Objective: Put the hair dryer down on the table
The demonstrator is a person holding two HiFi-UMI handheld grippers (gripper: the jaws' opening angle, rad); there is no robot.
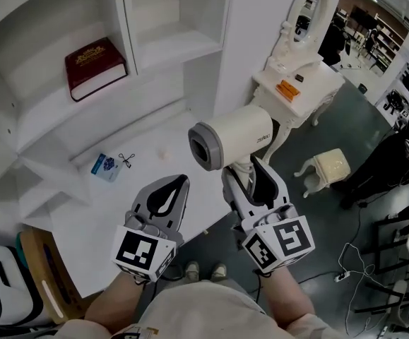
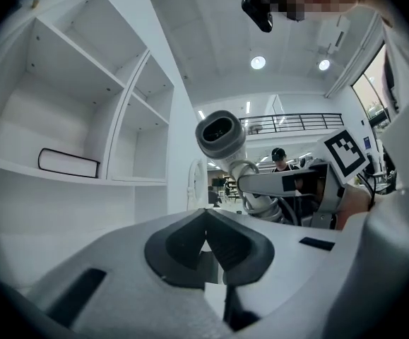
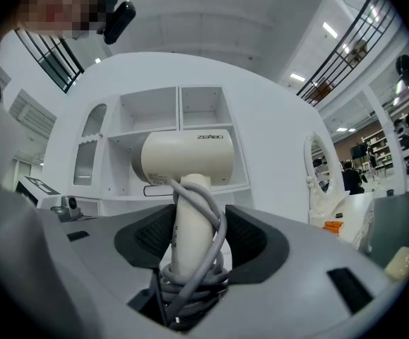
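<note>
**Spotter:** Where's the hair dryer [image 1: 232, 143] now?

**Operator:** I've got it in the air above the table [image 1: 84, 246], roughly over the table's near edge. The barrel is level and the handle points down. My right gripper [image 1: 250, 174] is clamped on the handle, but the grey cord [image 3: 205, 263] is wound round it, so the pads are biting partly on cord loops.

**Spotter:** Is that the worry?

**Operator:** It's the first one. I think the loops could roll under the pads, and then the heavy barrel might swing or slide as I lower it. If I let go this close to the table's edge, it could tip off onto the floor.

**Spotter:** And further in on the table?

**Operator:** There's a blue packet [image 1: 105, 167] and a small clip-like thing [image 1: 126, 159], which I can't identify. The dryer could rock if it lands on them.

**Spotter:** What about your left?

**Operator:** My left gripper [image 1: 174, 182] hangs over the table with its jaws pressed together on nothing, so it can't steady the dryer.
</note>
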